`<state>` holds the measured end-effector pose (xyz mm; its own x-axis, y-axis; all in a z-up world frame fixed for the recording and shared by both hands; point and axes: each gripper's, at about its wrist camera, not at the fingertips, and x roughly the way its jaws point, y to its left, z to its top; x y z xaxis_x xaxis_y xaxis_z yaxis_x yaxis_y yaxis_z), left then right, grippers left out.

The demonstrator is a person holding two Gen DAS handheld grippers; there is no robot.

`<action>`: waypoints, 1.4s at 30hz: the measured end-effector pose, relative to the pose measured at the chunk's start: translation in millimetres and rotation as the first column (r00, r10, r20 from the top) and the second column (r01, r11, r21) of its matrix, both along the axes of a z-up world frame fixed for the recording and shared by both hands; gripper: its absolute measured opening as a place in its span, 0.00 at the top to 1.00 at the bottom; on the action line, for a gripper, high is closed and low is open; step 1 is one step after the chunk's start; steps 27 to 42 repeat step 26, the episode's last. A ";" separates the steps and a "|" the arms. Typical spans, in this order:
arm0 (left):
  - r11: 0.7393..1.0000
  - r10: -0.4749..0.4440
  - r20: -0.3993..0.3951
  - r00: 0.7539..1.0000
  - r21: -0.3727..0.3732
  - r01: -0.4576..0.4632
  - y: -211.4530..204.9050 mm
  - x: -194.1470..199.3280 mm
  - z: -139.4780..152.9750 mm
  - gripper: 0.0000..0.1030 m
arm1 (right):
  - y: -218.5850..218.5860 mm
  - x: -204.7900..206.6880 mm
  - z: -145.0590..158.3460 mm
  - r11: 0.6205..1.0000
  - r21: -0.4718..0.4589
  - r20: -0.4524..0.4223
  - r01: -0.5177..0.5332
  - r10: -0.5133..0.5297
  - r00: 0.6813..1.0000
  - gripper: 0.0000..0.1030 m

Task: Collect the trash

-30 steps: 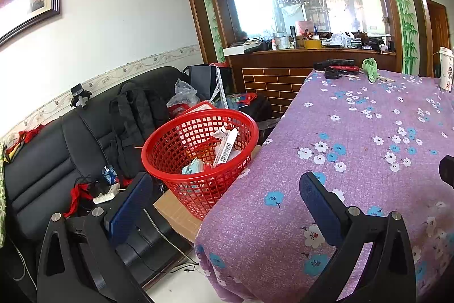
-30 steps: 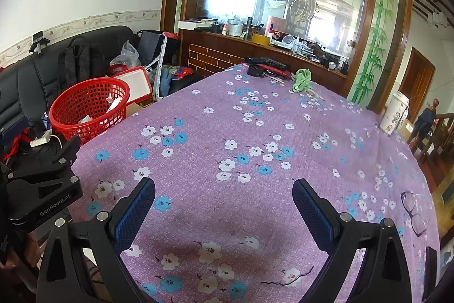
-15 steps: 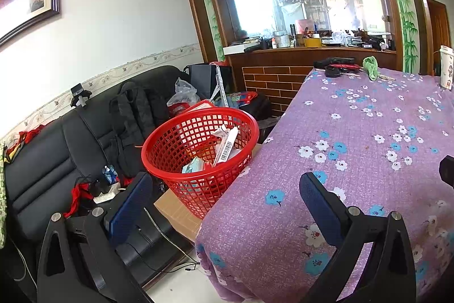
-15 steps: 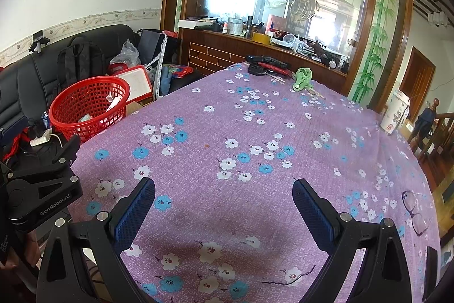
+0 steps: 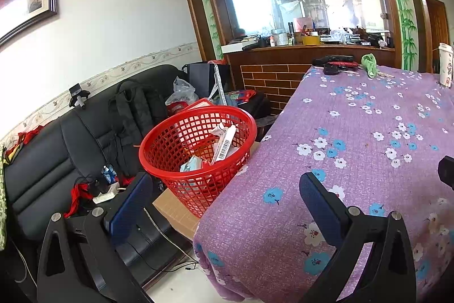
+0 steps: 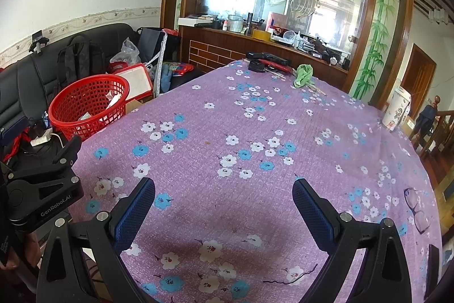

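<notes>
A red mesh basket (image 5: 198, 149) stands on a cardboard box beside the table's left edge and holds several pieces of trash, among them a white barcoded wrapper (image 5: 224, 144). It also shows in the right wrist view (image 6: 88, 107). My left gripper (image 5: 224, 198) is open and empty, at the table's near left corner, in front of the basket. My right gripper (image 6: 224, 206) is open and empty above the purple flowered tablecloth (image 6: 255, 138). The left gripper's body (image 6: 42, 189) shows at the left of the right wrist view.
A green cloth (image 6: 303, 74) and black and red items (image 6: 266, 61) lie at the table's far end. A paper cup (image 6: 397, 110) stands at the right edge, glasses (image 6: 417, 209) lie near right. A black sofa (image 5: 56, 149) with bags is to the left.
</notes>
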<state>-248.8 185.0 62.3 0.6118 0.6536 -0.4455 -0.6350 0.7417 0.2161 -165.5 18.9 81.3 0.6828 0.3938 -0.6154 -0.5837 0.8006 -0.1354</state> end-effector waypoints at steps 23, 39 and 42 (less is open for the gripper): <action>0.775 -0.601 -0.254 0.758 -0.418 0.475 -138.9 213.1 -29.5 0.00 | -193.8 169.0 -46.1 0.789 -0.101 -0.236 0.606 -0.610 0.756 0.01; 0.753 -0.641 -0.300 0.706 -0.425 0.503 -160.9 231.9 -47.0 0.00 | -202.5 178.6 -56.5 0.788 -0.118 -0.274 0.605 -0.611 0.743 0.01; 0.753 -0.641 -0.300 0.706 -0.425 0.503 -160.9 231.9 -47.0 0.00 | -202.5 178.6 -56.5 0.788 -0.118 -0.274 0.605 -0.611 0.743 0.01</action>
